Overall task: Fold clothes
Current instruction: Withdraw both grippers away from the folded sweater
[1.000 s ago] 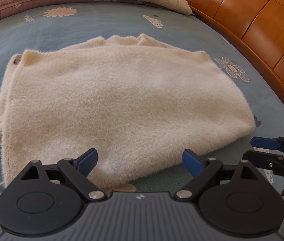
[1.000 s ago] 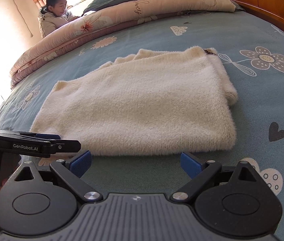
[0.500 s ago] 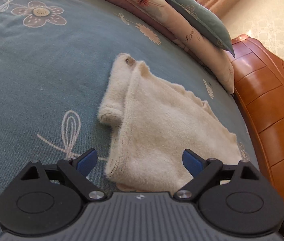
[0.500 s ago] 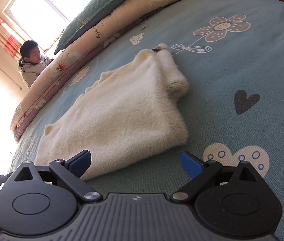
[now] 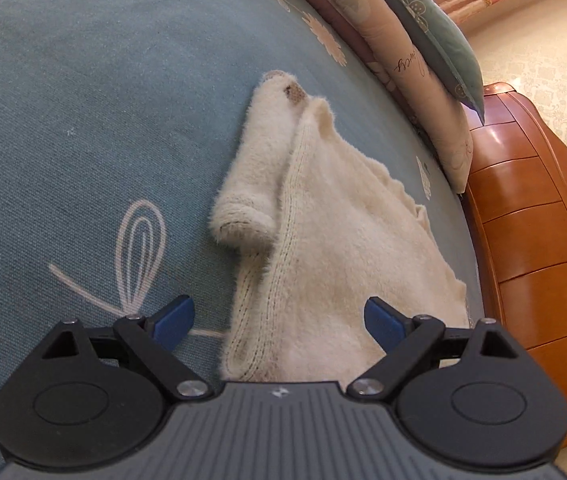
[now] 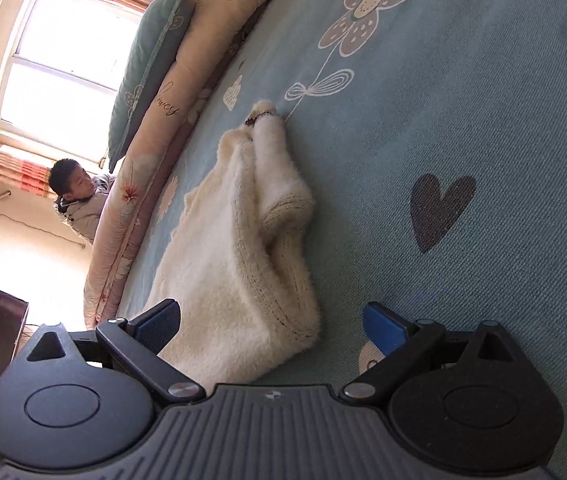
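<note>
Beneath the left gripper (image 5: 279,322), the sweater's (image 5: 335,240) near hem disappears.

Left tool (image 5: 279,320), right tool (image 6: 273,322): black bodies, blue pads, silver screws.

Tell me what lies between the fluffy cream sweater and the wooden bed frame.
Only a bare strip of blue bedsheet separates the sweater from the frame, seen in the left wrist view.

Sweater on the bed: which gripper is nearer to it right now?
About level; neither is clearly nearer. The left gripper is open over one near corner of the sweater; the right gripper is open over the other, with one finger above the fabric. Neither pinches it.
</note>
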